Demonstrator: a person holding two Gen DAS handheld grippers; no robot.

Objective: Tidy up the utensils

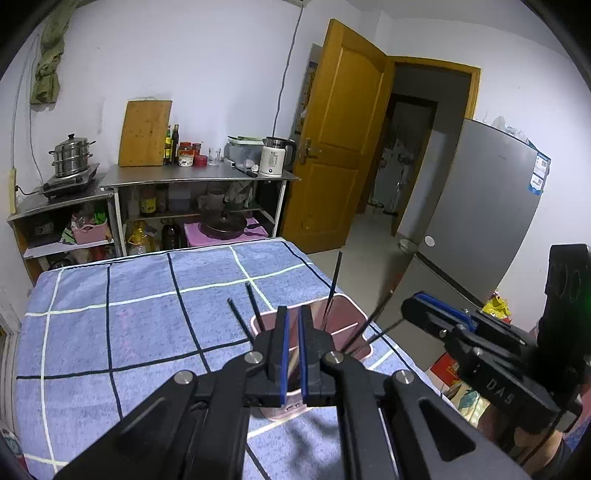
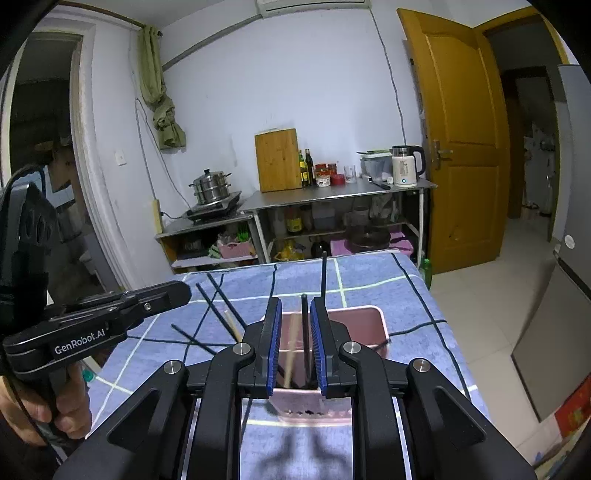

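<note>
the left gripper (image 1: 292, 334) was pressed together, empty. the right gripper (image 2: 295, 328) stood slightly spread around an upright black chopstick (image 2: 305, 332), not pinching it, inside the pink holder (image 2: 369, 321) just beyond.

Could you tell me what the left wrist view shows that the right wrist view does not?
Only the left wrist view shows the grey fridge's front with its blue stickers. Only the right wrist view shows a hand gripping the left tongs' handle and a wall air conditioner. Both show the pink utensil holder with dark chopsticks on the blue checked cloth, and the orange door.
</note>
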